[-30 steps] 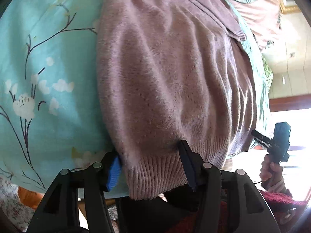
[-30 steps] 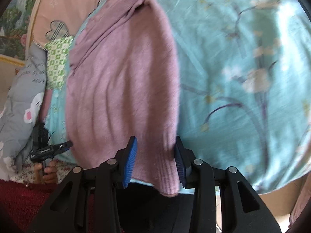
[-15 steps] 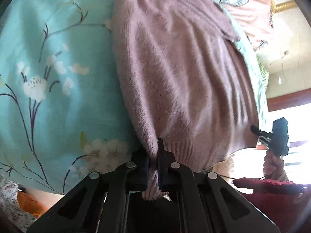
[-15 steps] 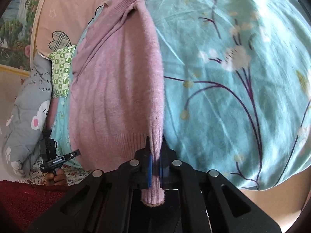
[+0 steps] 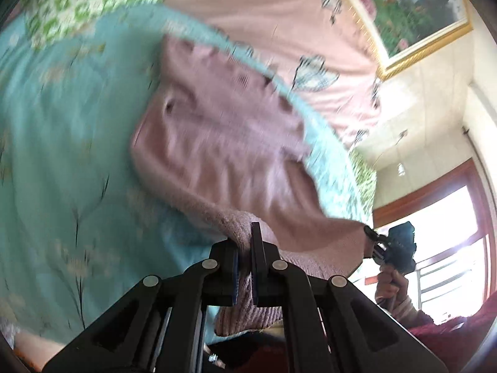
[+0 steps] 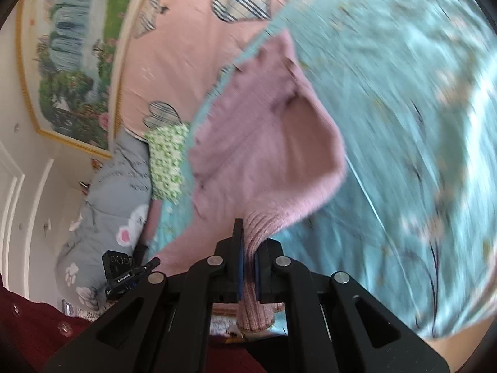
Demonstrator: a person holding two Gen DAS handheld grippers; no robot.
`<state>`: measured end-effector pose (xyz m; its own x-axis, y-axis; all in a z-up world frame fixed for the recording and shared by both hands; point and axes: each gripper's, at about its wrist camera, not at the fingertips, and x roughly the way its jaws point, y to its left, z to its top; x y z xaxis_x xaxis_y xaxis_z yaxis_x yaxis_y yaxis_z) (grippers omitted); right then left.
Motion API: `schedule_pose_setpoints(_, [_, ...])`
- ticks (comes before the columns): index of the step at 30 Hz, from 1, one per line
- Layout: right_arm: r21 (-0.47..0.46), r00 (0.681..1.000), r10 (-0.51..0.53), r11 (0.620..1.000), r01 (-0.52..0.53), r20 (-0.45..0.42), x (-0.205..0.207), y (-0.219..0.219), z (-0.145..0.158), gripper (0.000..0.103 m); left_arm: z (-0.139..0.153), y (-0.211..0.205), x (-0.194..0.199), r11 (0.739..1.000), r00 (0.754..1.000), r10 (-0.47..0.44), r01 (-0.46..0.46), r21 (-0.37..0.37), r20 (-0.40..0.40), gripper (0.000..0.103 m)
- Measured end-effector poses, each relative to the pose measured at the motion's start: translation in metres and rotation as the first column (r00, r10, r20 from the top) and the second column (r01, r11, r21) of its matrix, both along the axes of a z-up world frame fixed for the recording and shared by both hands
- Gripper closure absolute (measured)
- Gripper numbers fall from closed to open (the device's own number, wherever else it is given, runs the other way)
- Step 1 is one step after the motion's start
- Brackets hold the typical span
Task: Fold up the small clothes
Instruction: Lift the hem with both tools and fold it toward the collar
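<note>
A mauve knit sweater (image 5: 217,143) lies on a teal floral bed cover (image 5: 62,155); it also shows in the right wrist view (image 6: 264,155). My left gripper (image 5: 244,242) is shut on the ribbed hem at one bottom corner and holds it lifted off the bed. My right gripper (image 6: 248,242) is shut on the ribbed hem at the other corner, also lifted. The hem edge hangs between both grippers. The right gripper shows far right in the left wrist view (image 5: 377,242). Both views are motion-blurred.
A pink pillow with plaid hearts (image 6: 202,31) and a green patterned pillow (image 6: 167,161) lie at the head of the bed. A grey cartoon quilt (image 6: 111,211) lies beside it. A framed picture (image 5: 410,6) hangs on the wall. A window (image 5: 450,242) is at right.
Both grippers closed on the sweater's hem corners, then lifted them and carried them toward the collar; the sweater's lower half now rises off the cover.
</note>
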<state>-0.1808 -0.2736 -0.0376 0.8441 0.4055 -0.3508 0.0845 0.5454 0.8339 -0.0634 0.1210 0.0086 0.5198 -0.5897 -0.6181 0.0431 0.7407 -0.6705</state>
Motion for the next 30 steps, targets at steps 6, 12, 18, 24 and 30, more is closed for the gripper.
schedule_pose_setpoints(6, [-0.027,0.995,-0.029,0.999,0.032,0.097,0.054,-0.022,0.042,0.098,0.029,0.012,0.067,0.999,0.994,0.031,-0.032,0.008,0.109,0.100])
schedule_pose_setpoints(12, [-0.039,0.988,-0.074,0.996,0.080,0.139,0.127,-0.059,0.067,0.098,0.026,0.028,0.151,0.994,0.984,0.108,-0.110,0.005,0.143,0.100])
schedule_pose_setpoints(18, [-0.051,0.992,-0.101,0.993,0.105,0.078,0.210,-0.090,0.066,0.098,-0.002,0.035,0.235,0.984,0.981,0.169,-0.174,0.042,0.091,0.100])
schedule_pose_setpoints(24, [-0.068,0.996,-0.083,0.994,0.084,0.021,0.284,-0.110,0.058,0.098,-0.032,0.046,0.290,0.972,0.975,0.217,-0.220,0.078,0.045,0.100])
schedule_pose_setpoints(30, [-0.111,0.993,-0.081,0.991,0.071,-0.085,0.342,-0.130,0.037,0.097,-0.074,0.054,0.338,0.957,0.965,0.263,-0.258,0.131,-0.021,0.100])
